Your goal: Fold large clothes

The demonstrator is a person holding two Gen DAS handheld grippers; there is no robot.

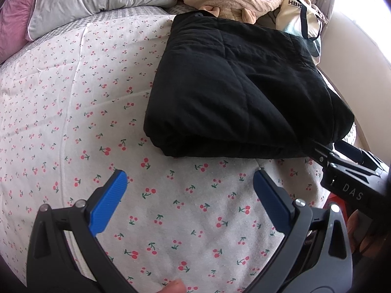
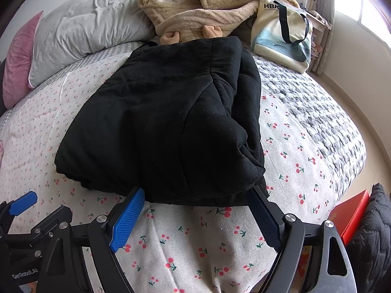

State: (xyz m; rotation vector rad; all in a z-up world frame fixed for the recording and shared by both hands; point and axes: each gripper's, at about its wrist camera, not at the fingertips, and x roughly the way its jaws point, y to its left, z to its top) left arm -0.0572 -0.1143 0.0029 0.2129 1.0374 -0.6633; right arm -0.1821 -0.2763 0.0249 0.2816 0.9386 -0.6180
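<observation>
A black padded garment (image 1: 239, 85) lies folded into a thick bundle on the cherry-print bedspread (image 1: 73, 122). It also shows in the right wrist view (image 2: 166, 122). My left gripper (image 1: 190, 174) is open and empty, hovering over the bedspread just short of the bundle's near edge. My right gripper (image 2: 195, 191) is open, its blue fingertips at the bundle's near edge, which lies between them; whether they touch the cloth I cannot tell. The right gripper's body also shows at the right of the left wrist view (image 1: 352, 171).
A grey pillow (image 2: 80, 26) and a pink cushion (image 2: 19, 56) lie at the bed's far left. A beige fleece heap (image 2: 207, 2) and a tote bag (image 2: 281, 31) sit behind the bundle. A red box (image 2: 352, 214) and a wall are to the right.
</observation>
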